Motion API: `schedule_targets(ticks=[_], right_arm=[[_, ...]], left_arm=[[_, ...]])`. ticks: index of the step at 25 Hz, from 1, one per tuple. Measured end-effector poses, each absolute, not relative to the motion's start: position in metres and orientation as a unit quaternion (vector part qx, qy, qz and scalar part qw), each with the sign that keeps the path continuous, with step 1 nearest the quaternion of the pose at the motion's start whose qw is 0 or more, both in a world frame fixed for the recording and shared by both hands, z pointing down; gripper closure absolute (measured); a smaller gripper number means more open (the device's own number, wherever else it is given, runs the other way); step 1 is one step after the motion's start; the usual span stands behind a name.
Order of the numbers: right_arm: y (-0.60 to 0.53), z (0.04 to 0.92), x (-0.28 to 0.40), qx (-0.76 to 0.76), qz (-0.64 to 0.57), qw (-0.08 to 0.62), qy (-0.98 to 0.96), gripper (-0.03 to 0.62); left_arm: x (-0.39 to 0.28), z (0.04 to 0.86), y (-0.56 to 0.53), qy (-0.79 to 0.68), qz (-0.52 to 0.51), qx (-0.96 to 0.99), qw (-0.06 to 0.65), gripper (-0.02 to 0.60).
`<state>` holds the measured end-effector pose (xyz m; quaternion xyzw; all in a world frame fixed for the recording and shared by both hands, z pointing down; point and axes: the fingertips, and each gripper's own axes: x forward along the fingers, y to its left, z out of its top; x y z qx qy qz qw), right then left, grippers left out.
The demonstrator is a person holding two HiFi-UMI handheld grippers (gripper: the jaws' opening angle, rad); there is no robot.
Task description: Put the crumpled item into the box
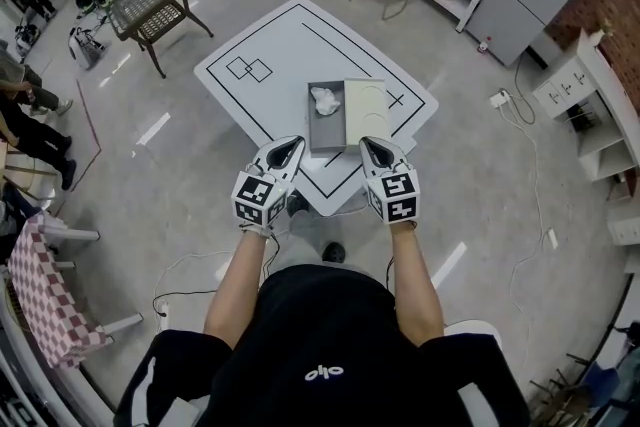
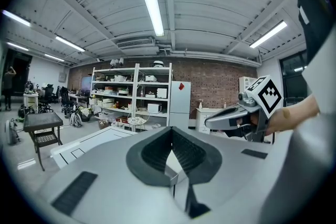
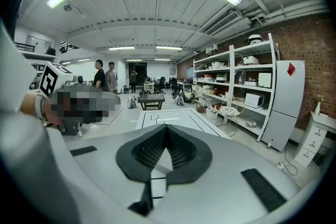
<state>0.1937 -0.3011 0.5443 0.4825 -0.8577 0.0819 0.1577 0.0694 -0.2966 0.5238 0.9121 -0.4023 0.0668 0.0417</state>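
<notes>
Two claws: my left gripper and right gripper hover side by side at the near corner of the white table, tips aimed at the box.
Left jaws: pressed together tip to tip, nothing between them.
Right jaws: closed right up as well, and empty.
Crumpled white item: it lies inside the grey box, at its far end, well apart from both claws.
Lid: the cream lid lies flat against the box's right side, so the box is open on top.
Why held so: I judge the item is home, so both claws sit level and short of the box rim with no reason to reach in.
Head view gives: box, item and lid from above; neither gripper view looks down into the box.
Gripper views give: my ribbed pads meeting up close, the right gripper seen side-on from the left, plus wall shelves and people standing across the room.
</notes>
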Motion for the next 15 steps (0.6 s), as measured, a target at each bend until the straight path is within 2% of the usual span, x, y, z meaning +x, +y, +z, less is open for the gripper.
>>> schedule_targets(ticks=[15], right_arm=[[-0.2993, 0.5454, 0.1893, 0.481, 0.084, 0.157, -0.859, 0.585]], left_arm=[[0.0666, 0.5244, -0.2962, -0.402, 0.070, 0.912, 0.042, 0.575]])
